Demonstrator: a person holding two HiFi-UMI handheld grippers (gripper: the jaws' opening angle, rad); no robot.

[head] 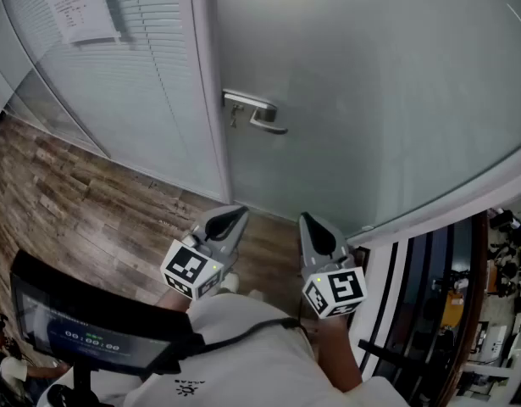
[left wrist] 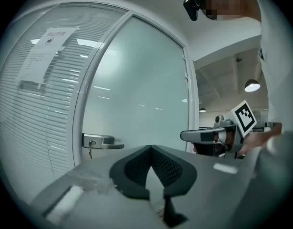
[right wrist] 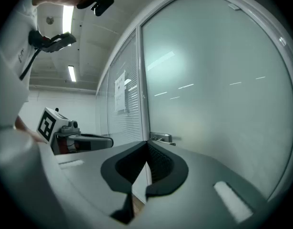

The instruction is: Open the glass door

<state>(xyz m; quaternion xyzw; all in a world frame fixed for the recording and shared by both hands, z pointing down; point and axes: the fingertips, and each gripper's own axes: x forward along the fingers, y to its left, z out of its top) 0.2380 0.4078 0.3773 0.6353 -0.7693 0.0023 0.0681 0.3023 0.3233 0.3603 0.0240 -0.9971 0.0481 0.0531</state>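
Note:
A frosted glass door (head: 370, 83) stands closed ahead of me, with a silver lever handle (head: 258, 113) and a key hanging under its lock at its left edge. In the left gripper view the handle (left wrist: 101, 141) lies left of the jaws and well ahead. The handle (right wrist: 161, 138) shows small beyond the jaw tips in the right gripper view. My left gripper (head: 235, 217) and right gripper (head: 307, 221) hang side by side low in front of the door, both shut and empty, well short of the handle.
Left of the door is a glass wall with white blinds (head: 150, 66) and a paper notice (head: 78, 11). The floor is wood plank (head: 82, 202). A black-framed glass partition (head: 412, 312) stands at the right. A screen on a stand (head: 82, 329) is at lower left.

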